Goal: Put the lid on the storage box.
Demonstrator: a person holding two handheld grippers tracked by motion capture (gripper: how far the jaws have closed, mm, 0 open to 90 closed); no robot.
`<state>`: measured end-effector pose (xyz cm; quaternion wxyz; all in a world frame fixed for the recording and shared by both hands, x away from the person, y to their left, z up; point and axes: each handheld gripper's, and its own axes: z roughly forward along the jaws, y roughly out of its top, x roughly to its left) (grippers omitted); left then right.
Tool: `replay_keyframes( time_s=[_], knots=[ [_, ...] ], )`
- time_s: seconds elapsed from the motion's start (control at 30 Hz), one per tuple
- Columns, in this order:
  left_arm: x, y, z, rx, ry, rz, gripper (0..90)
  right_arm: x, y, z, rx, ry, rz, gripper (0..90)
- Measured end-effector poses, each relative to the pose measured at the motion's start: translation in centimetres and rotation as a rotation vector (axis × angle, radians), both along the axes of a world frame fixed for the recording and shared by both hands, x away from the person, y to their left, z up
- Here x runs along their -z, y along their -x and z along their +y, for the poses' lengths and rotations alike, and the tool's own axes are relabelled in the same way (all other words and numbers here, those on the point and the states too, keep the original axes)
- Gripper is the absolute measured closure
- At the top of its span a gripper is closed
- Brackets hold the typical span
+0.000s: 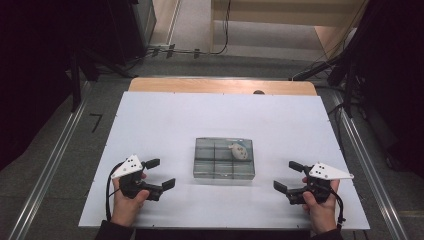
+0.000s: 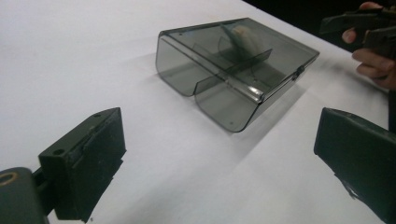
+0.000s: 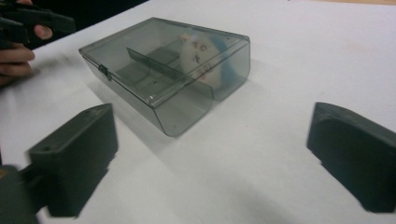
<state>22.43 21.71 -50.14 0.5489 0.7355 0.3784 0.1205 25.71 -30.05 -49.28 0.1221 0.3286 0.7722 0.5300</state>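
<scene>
High view: smoky-grey see-through plastic box w/ inner dividers (image 1: 223,158) sits lid-shut at centre of the white worktop (image 1: 165,115); a small white round item w/ markings (image 1: 239,150) lies in its 1–2 o'clock compartment. Left hand-held gripper (image 1: 160,173) is at the box's 8 o'clock, right hand-held gripper (image 1: 284,176) at its 4 o'clock, both well apart from the box, jaws spread wide, nothing between them, i.e. both released. Left gripper view: the box (image 2: 233,70) lies ahead toward 1 o'clock, apart from the black jaws; a small front latch (image 2: 299,71) shows on the long edge, lid looks down. The other hand (image 2: 373,60) & its gripper sit far off at 2 o'clock. Right gripper view: box (image 3: 168,70) ahead toward 11 o'clock, the latch (image 3: 103,71) on the near long side, white item (image 3: 198,56) in a far compartment, its blue edge faint through the wall. Judgement: step in hand looks like the approach to the box, prob. to open it. To do it well: bring one gripper in square to a short end wall & clamp it so the box can't skid on the smooth worktop, keep jaws wide till they straddle the wall, then work the latch w/ one jaw tip of the other gripper; lift the lid slowly so the white item stays put.
</scene>
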Motion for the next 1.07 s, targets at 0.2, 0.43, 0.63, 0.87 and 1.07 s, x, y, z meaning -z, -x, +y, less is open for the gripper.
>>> replay_keyframes(
  time_s=[0.2,0.43,0.63,0.87,1.07],
  knots=[
    [0.1,0.1,1.5,-0.009,0.022,-0.001,0.0,-0.1,0.2,-1.2,0.017,0.012,-0.014,0.0],
    [0.1,0.4,2.9,-0.015,0.033,-0.025,0.0,0.1,0.1,-3.4,0.047,0.020,-0.008,0.0],
    [0.2,0.4,3.0,-0.014,0.020,-0.032,0.0,0.4,0.1,-5.1,0.086,0.034,0.000,0.0],
    [0.3,0.4,3.4,-0.012,0.045,-0.035,0.0,0.6,0.0,-5.7,0.104,0.024,0.003,0.0],
    [0.4,0.3,3.4,-0.010,0.048,-0.033,0.0,0.7,0.0,-5.6,0.100,0.034,-0.001,0.0]
  ],
)
